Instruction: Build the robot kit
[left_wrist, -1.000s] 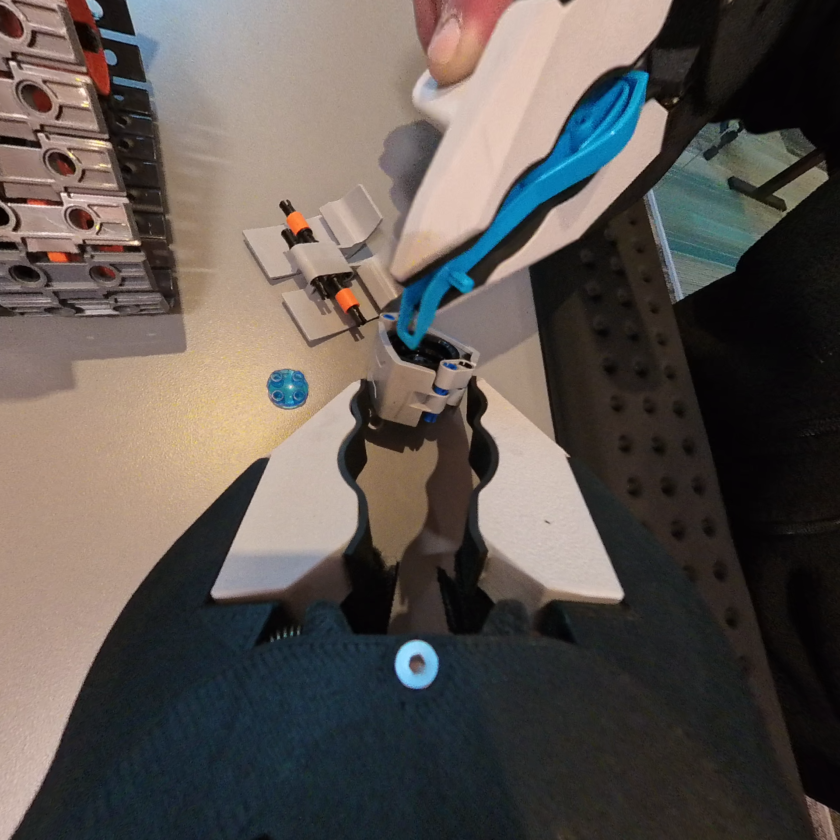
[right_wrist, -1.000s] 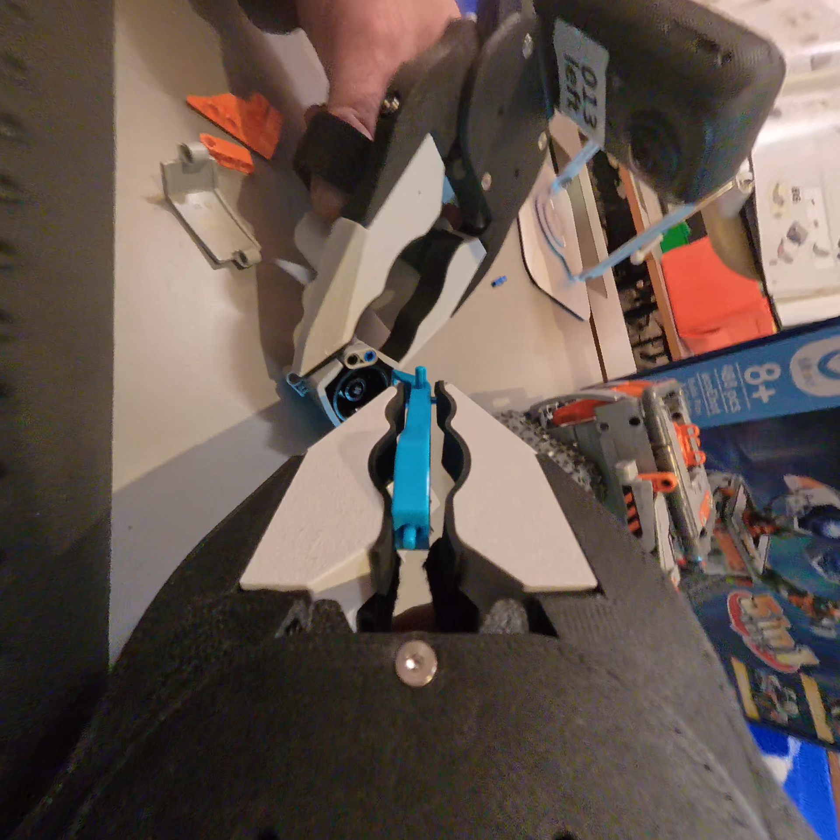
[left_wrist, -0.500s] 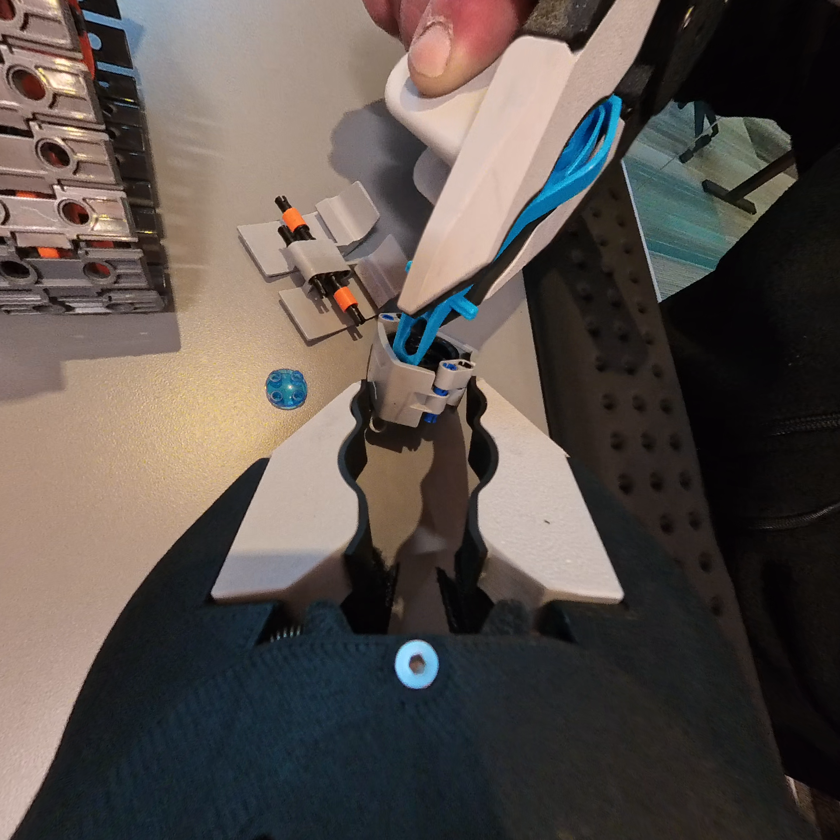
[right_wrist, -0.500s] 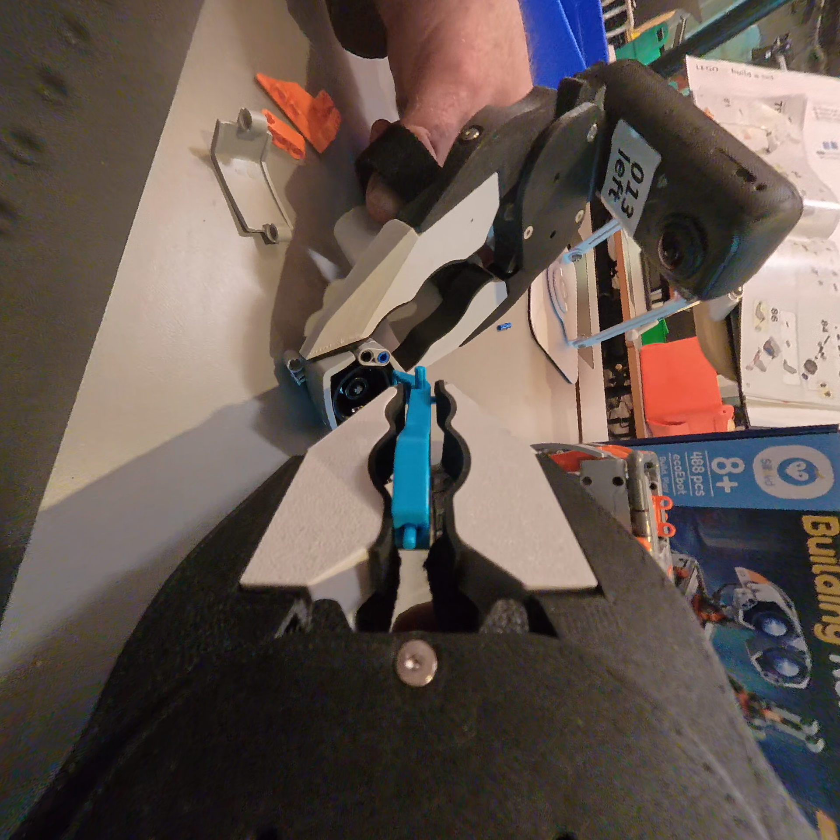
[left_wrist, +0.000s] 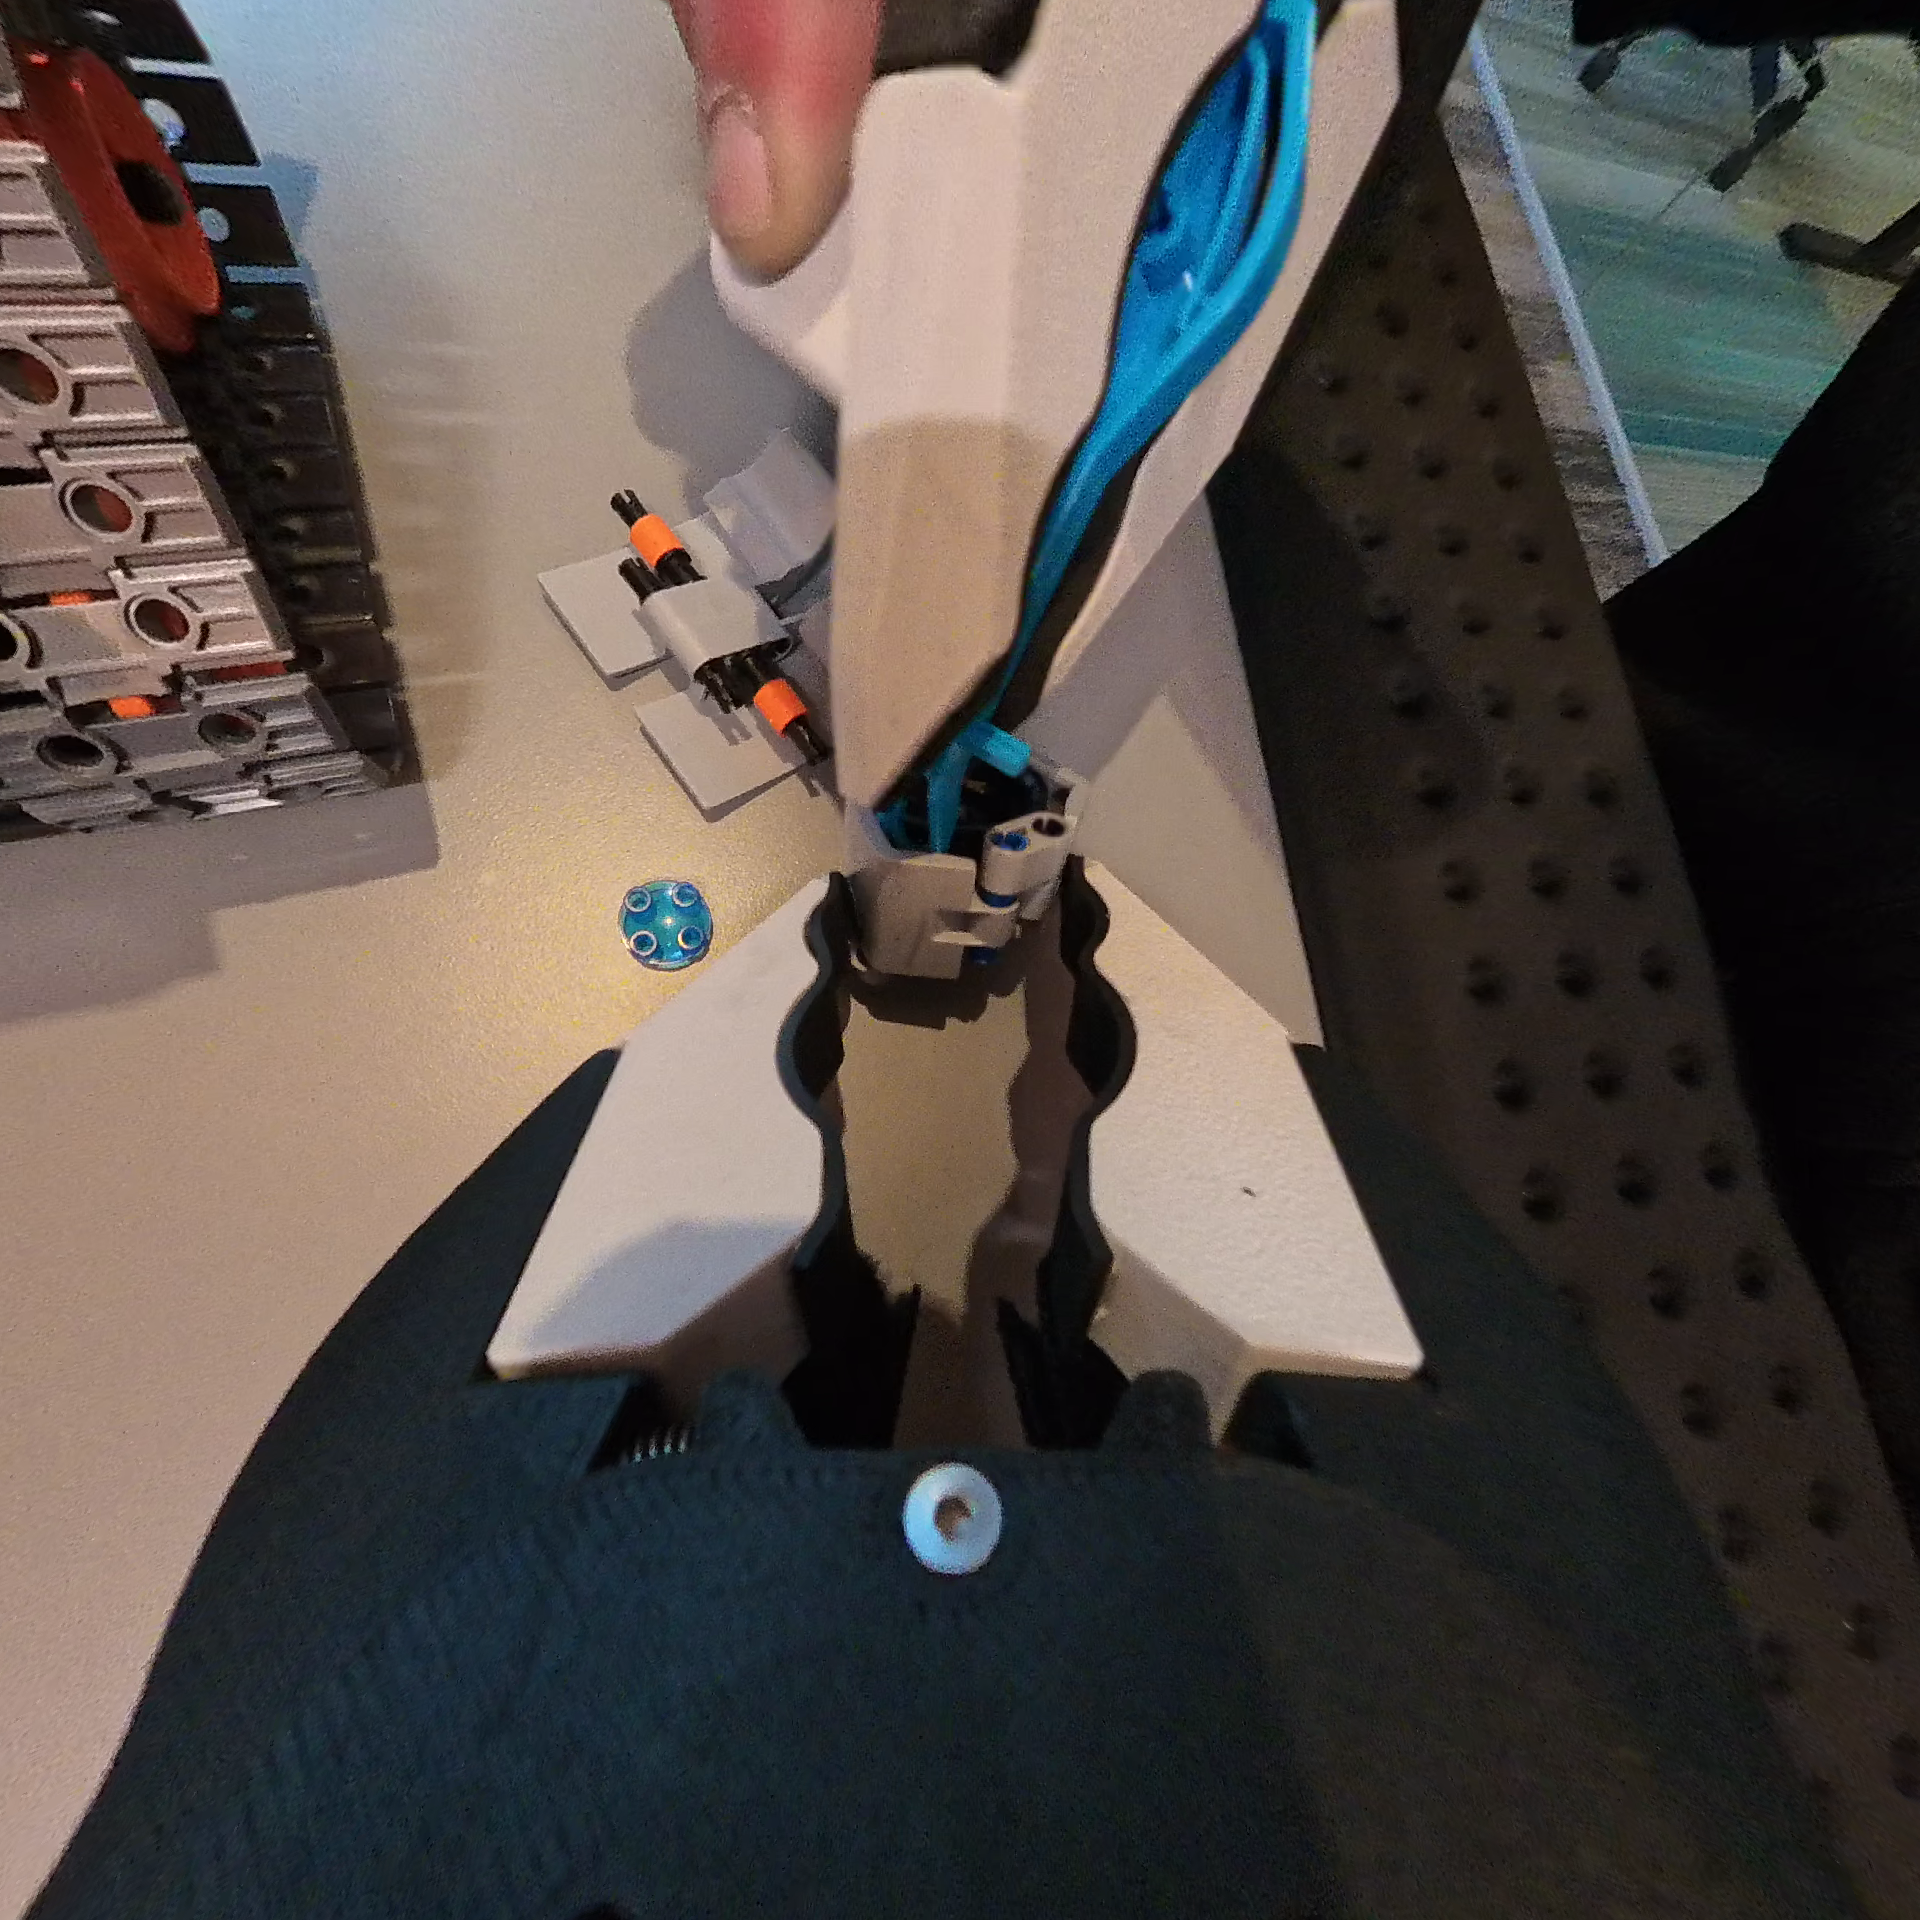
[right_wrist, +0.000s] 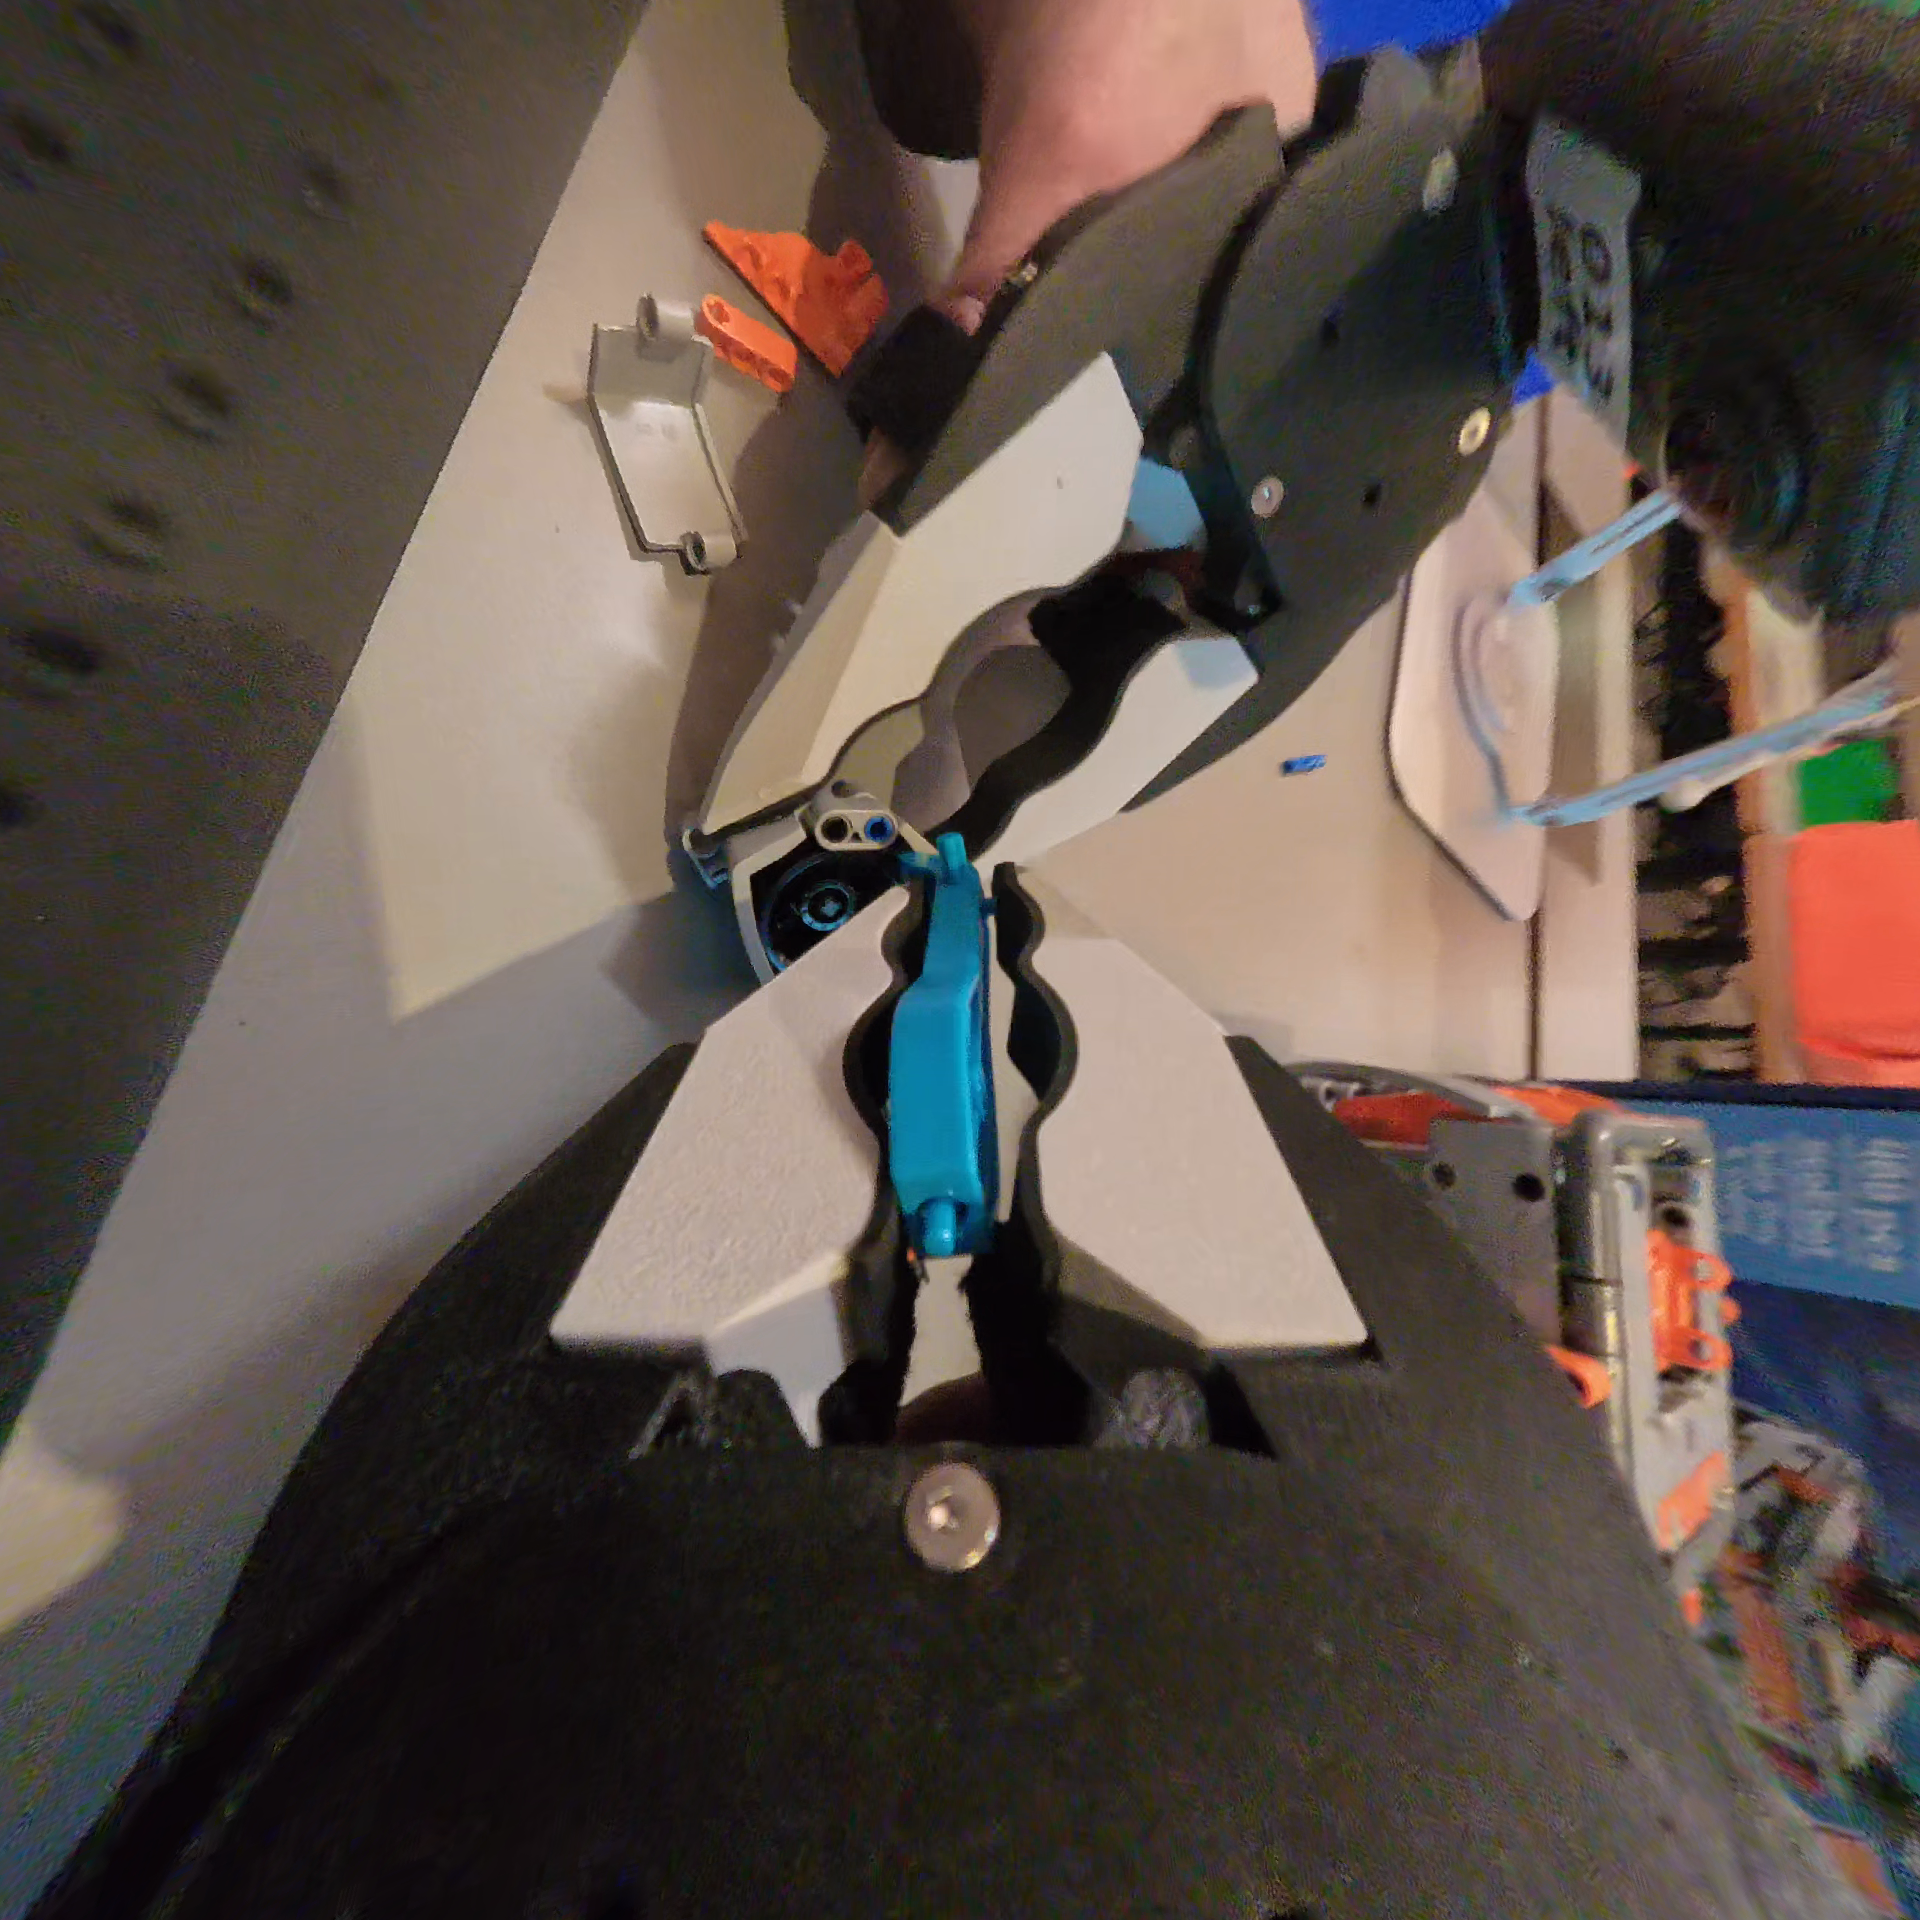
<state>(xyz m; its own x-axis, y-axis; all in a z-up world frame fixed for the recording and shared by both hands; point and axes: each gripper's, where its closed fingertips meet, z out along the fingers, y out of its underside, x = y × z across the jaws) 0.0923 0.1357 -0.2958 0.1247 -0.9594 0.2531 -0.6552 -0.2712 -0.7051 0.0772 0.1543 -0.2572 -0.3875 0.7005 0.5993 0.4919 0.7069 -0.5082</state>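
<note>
My left gripper (left_wrist: 951, 920) is shut on a small grey block assembly (left_wrist: 935, 894) with a dark round opening on top, and holds it at the fingertips just above the pale table (left_wrist: 312, 1143). My right gripper (right_wrist: 951, 883) is shut on a long blue piece (right_wrist: 940, 1060). The blue piece's tip touches the rim of the grey block's opening (right_wrist: 805, 904). In the left wrist view the right gripper (left_wrist: 935, 769) comes down steeply from above, with the blue piece (left_wrist: 1195, 312) between its fingers. A thumb (left_wrist: 779, 125) rests on it.
A blue translucent round plate (left_wrist: 665, 925) and a grey panel part with black axles and orange bushes (left_wrist: 717, 644) lie to the left of the block. A grey and black tracked model (left_wrist: 125, 582) stands far left and a black perforated mat (left_wrist: 1507, 935) lies right. Orange parts (right_wrist: 800, 281), a grey panel (right_wrist: 665, 447) and a blue box (right_wrist: 1818, 1195) show in the right wrist view. One gripper's finger ends stand about 4 centimeters off the other's.
The right gripper has swung more upright and closer over the grey block, bringing the blue piece's tip down to its opening. The left gripper has kept the block still.
</note>
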